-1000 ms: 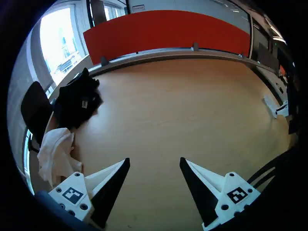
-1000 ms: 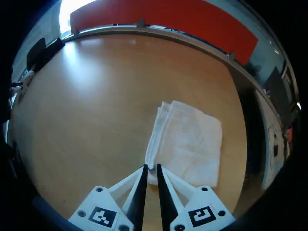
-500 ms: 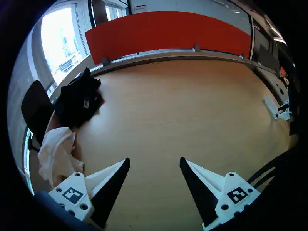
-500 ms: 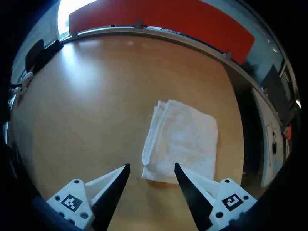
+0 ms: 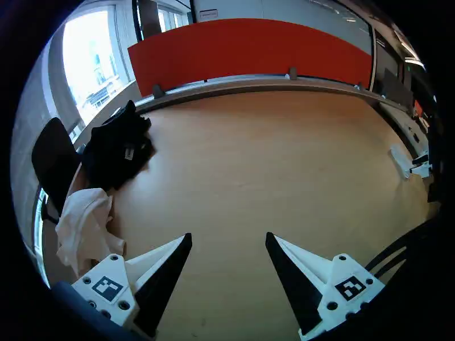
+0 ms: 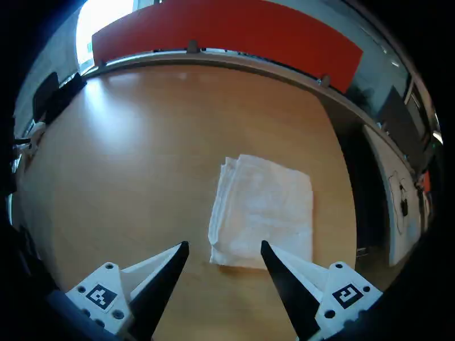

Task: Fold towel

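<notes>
A white towel lies folded into a thick rectangle on the wooden table, in the right gripper view. My right gripper hovers just in front of the towel's near edge, open, with nothing between its fingers. In the left gripper view my left gripper is open over bare table, holding nothing. At that view's far right edge a small white strip of the towel shows beside the other gripper.
A black garment lies at the table's far left, with a crumpled white cloth nearer. A dark chair stands past that edge. A red partition runs along the table's far side.
My right gripper was shut on the towel's near corner one second ago; it has opened, let go and drawn back a little. The left gripper has barely moved.
</notes>
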A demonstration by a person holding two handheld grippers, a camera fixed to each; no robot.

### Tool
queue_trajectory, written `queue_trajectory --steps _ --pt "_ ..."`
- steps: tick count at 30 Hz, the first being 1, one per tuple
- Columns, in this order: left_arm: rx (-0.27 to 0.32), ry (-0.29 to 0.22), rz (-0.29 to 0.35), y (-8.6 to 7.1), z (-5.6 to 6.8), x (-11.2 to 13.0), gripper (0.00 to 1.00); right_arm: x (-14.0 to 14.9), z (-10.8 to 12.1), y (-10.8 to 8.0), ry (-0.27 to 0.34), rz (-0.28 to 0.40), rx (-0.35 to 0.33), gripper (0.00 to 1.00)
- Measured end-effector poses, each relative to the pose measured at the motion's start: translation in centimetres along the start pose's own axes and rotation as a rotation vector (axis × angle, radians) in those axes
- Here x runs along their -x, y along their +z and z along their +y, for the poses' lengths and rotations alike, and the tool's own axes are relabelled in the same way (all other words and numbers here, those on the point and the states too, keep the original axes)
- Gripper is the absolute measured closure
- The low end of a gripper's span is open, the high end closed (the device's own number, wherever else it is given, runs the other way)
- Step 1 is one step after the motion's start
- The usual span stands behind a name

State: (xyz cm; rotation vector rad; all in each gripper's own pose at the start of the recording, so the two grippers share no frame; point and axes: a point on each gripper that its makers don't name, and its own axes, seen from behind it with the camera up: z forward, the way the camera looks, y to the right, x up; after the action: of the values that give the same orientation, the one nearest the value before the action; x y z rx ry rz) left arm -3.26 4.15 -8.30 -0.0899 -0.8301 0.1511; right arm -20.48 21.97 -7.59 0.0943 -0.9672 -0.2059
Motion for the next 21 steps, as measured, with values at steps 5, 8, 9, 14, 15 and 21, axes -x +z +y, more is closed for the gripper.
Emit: queue_trajectory --steps 5,8,9,14,15,21 --pt "-0.002 -0.008 0.008 0.0 -0.2 -0.3 0.04 -1.0 0.0 -0.4 0.064 0.049 0.014 0.02" --pt "-0.004 -0.016 0.013 0.0 -0.3 -0.5 0.04 -1.7 0.2 -0.6 0.096 0.084 0.030 0.02" --pt "-0.004 -0.019 0.014 0.0 -0.3 -0.6 0.04 -1.9 0.3 -0.7 0.104 0.096 0.036 0.02" --pt "-0.010 -0.035 0.026 0.0 -0.5 -1.0 0.04 -2.9 0.7 -1.3 0.131 0.160 0.069 0.02" --pt "-0.011 -0.038 0.029 0.0 -0.6 -1.2 0.04 -3.2 0.8 -1.4 0.135 0.175 0.075 0.02" --pt "-0.016 -0.055 0.055 0.0 -0.9 -2.0 0.04 -6.0 0.7 -2.7 0.168 0.307 0.093 0.02"
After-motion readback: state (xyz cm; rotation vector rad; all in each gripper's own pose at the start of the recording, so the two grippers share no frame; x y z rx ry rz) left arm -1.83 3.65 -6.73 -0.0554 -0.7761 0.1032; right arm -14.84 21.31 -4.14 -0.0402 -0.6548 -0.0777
